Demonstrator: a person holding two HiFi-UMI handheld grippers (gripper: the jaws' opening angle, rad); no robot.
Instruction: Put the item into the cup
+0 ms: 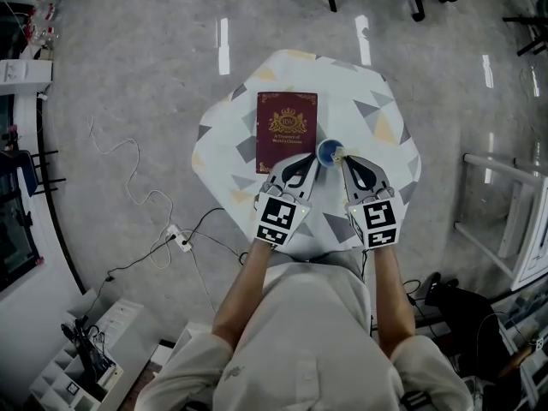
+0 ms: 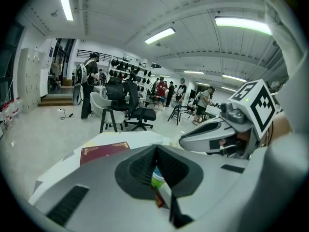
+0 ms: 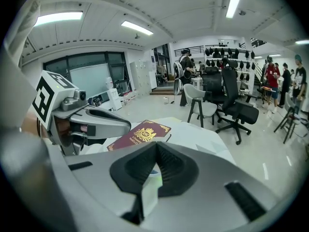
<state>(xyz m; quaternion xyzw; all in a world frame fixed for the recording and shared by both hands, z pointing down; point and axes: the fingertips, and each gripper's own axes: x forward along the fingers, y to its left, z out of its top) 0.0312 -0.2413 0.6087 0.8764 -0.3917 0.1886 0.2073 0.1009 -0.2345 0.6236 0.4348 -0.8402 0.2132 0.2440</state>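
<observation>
Because the cup [image 1: 328, 152] stood near the middle of the small table [image 1: 385, 101], just beside the right edge of the maroon book [image 1: 286, 131], both grippers met at it from the person's side. The left gripper [image 1: 310, 163] reached the cup from the left. Its own view showed the jaws drawn together, with a strip of green, white and red surface pinched in the gap below the tips. This was judged to be the cup wall, gripped so that the cup could not slide or tip during loading.

The right gripper [image 1: 344, 159] came in from the right, with its tips at the cup rim. Its jaws were likewise closed, and a pale, thin item [image 3: 150, 187] was clamped between them. What kind of item it was could not be determined. The head view showed a small pale piece at those tips, at or just over the right side of the rim.

The item was therefore judged to be positioned for release but not yet inside the cup. The next step probably called for the right jaws to part only once the item sat squarely over the opening. Risk: a release at the rim could drop the item onto the table.
</observation>
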